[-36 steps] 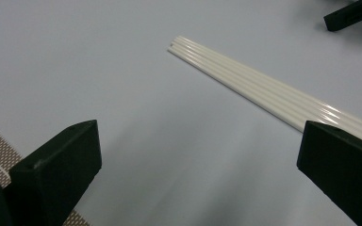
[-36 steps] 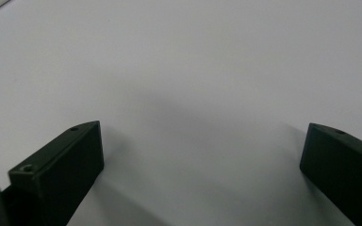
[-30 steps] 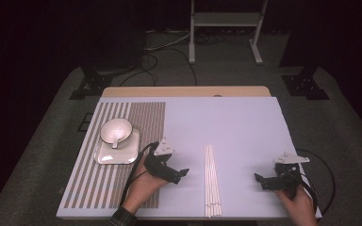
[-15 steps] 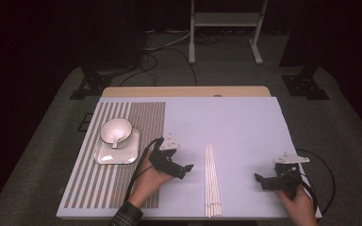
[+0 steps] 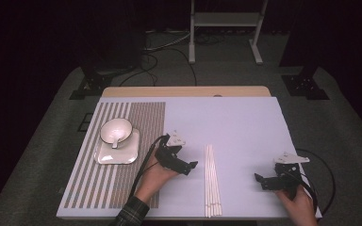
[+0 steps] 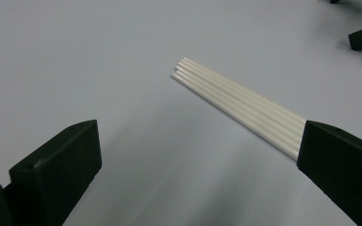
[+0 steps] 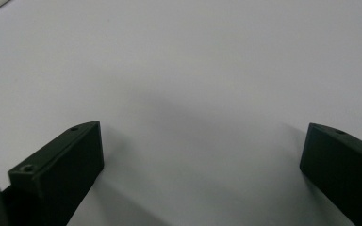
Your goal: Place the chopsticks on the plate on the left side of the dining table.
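Observation:
Several thin white sticks (image 5: 212, 181) lie side by side in a row on the pale table cover, pointing away from the person. My left gripper (image 5: 190, 166) sits just left of the row, apart from it. In the left gripper view its jaws (image 6: 200, 141) stand wide open, with the far ends of the white sticks (image 6: 238, 101) ahead of them and the near part passing behind the right jaw. My right gripper (image 5: 260, 179) rests near the front right of the table, well right of the sticks. Its jaws (image 7: 202, 136) are open over the bare cover.
A white bowl (image 5: 115, 130) with a spoon in it stands on a white square plate (image 5: 122, 155) on the striped placemat (image 5: 143, 122) at the left. The table's front edge runs just below the sticks' near ends. Cables trail from both grippers.
My left gripper has slid to the right, closer to the row of sticks. The right gripper, bowl and sticks have stayed in place.

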Demonstrator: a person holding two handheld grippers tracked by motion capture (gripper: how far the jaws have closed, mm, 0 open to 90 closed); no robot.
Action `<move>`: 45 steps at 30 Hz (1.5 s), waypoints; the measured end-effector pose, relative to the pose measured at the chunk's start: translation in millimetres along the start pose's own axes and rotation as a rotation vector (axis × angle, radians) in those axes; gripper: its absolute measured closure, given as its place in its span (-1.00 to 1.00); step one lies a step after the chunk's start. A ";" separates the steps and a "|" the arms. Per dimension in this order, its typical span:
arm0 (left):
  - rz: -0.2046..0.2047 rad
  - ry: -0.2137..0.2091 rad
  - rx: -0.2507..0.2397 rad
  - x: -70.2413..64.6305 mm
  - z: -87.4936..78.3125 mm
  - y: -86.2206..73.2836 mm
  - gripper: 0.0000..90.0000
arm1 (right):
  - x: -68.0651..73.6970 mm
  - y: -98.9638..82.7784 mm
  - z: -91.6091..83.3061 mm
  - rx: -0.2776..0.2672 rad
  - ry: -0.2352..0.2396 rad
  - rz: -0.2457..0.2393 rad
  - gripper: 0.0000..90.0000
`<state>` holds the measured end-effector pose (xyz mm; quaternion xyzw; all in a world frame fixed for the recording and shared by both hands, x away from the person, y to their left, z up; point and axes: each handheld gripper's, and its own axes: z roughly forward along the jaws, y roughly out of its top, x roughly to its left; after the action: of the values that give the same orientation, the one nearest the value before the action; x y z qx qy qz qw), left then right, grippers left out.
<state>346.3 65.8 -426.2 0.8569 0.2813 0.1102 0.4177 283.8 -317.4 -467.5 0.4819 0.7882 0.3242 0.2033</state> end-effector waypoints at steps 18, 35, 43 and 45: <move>-0.008 0.009 -0.003 7.9 25.2 12.7 -1.00 | 0.0 0.0 0.0 0.000 0.000 0.000 -1.00; -0.017 0.016 0.028 11.3 58.7 18.2 -1.00 | 0.0 0.1 0.0 0.001 0.000 0.001 -1.00; -0.021 0.027 0.055 11.7 68.4 16.9 -1.00 | 0.0 0.1 0.0 0.001 0.000 0.000 -1.00; -0.023 0.032 0.064 11.8 71.0 16.1 -1.00 | 0.0 0.1 0.0 0.001 0.000 0.001 -1.00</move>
<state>392.3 18.2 -458.6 0.8648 0.3012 0.1098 0.3866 283.8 -317.3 -467.4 0.4823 0.7882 0.3240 0.2027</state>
